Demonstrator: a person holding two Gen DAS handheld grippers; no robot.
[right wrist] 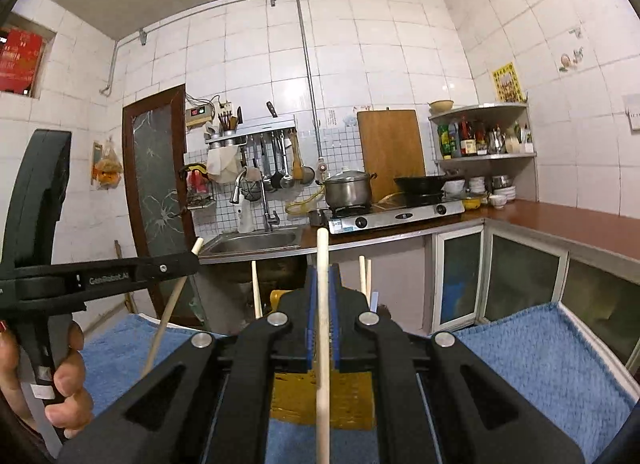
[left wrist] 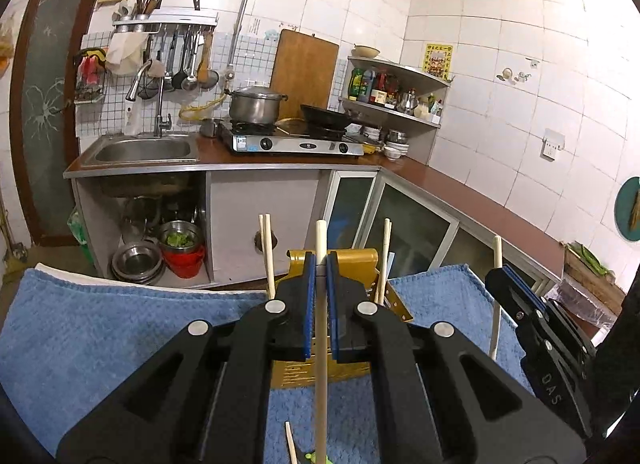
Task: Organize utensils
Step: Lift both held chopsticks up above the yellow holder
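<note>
My left gripper (left wrist: 319,264) is shut on a pale wooden chopstick (left wrist: 321,328), held upright over a gold utensil holder (left wrist: 352,260) that stands on a blue towel (left wrist: 120,328). Several chopsticks (left wrist: 267,256) stand in the holder. My right gripper (right wrist: 322,284) is shut on another chopstick (right wrist: 322,328), just above the same holder (right wrist: 320,396). The right gripper also shows at the right of the left wrist view (left wrist: 516,288), and the left gripper shows at the left of the right wrist view (right wrist: 192,262), each with its chopstick.
Beyond the towel are a sink (left wrist: 142,150), a gas stove (left wrist: 296,142) with a pot (left wrist: 256,104) and a pan, a brown countertop (left wrist: 480,200) and cabinet doors. Metal bowls (left wrist: 138,262) sit under the sink. A small green object (left wrist: 316,458) lies on the towel near me.
</note>
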